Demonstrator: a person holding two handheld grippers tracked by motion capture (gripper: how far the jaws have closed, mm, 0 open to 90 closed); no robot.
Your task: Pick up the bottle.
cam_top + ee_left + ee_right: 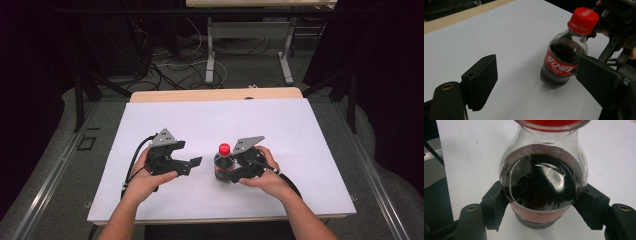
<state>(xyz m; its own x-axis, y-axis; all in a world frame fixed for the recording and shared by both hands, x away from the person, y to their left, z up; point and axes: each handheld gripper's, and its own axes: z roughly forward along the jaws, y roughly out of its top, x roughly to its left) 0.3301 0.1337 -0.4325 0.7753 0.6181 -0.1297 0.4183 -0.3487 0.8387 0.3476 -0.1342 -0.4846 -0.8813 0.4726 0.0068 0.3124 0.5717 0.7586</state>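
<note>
Cola bottle (223,162), small clear plastic with a red screw cap (224,148) and red label, is stood upright on the white-covered bench (165,120), clamped round its belly by the right hand-held gripper (541,207). Left hand-held gripper (192,166) is held just beside it, partly open with nothing gripped. Cap probably gets tackled next, so the body should be kept pinned firmly and the cap squared between the pads.

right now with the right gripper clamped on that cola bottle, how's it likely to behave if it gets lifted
The cola bottle looks nearly full of dark liquid, so probably heavy for its size. Its smooth, rounded plastic may slip or twist between the right gripper's pads. The red cap is on, so spilling seems unlikely.
</note>
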